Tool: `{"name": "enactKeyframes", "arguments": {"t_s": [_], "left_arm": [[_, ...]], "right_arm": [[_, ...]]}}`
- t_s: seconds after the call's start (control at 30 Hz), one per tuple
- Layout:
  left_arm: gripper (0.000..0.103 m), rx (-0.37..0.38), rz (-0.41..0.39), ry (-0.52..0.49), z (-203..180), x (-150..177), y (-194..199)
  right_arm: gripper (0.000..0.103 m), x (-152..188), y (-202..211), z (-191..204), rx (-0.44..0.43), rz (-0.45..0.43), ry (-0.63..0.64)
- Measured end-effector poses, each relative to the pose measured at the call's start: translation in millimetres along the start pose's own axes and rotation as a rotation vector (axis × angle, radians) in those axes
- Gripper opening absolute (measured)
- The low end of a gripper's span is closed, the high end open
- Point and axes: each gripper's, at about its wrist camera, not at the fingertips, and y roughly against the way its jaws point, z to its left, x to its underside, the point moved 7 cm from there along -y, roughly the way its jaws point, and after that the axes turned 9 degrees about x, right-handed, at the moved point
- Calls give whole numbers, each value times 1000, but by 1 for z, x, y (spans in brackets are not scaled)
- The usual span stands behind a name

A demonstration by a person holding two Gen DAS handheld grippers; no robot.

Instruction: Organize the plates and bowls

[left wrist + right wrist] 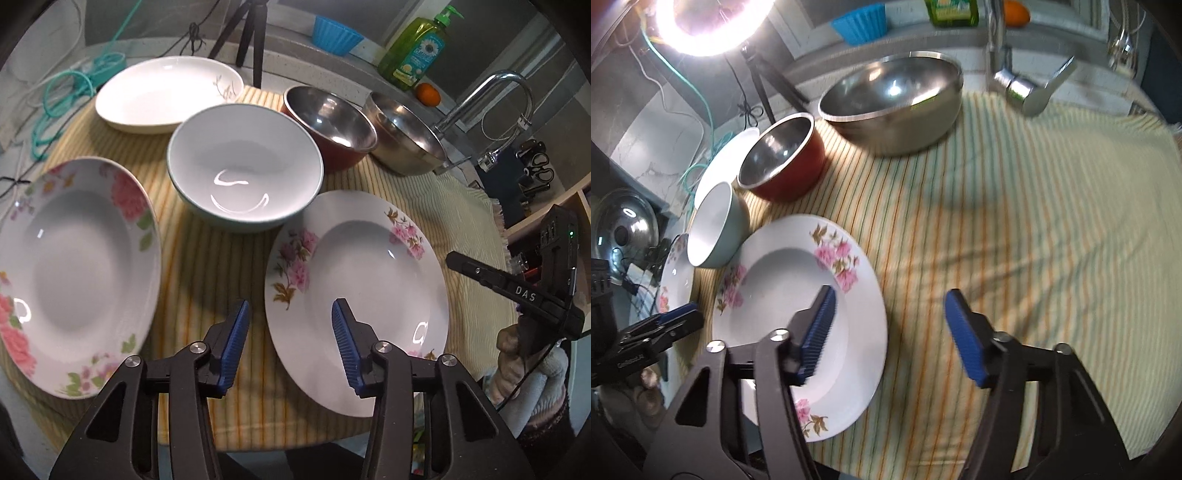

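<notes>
Left wrist view: left gripper released, nothing between its blue pads; they straddle the near-left rim of the flowered plate, one pad over the striped cloth, the other over the plate. Right wrist view: right gripper released, straddling the same plate's right rim. Plate lies flat between both grippers, each at an opposite edge; judged equally near.
</notes>
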Motion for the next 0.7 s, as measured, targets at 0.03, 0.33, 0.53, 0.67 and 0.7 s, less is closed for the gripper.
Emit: {"name": "enactKeyframes", "arguments": {"t_s": [0.03,0.33,0.53,0.67,0.7], "left_arm": [[43,2,4,7,1,0,-2],[33,37,32,45,9,0,-13],[29,53,45,46,10,-1,-18],[29,51,50,36,11,-1,-19],[29,52,53,33,11,-1,-19]], "right_arm": [[56,2,-3,0,-7,10,0],[39,11,-21,0,-56,84,-12],[26,13,-28,6,-97,109,-13],[24,12,-28,11,-92,106,-1],[24,12,-28,11,-95,107,-3]]}}
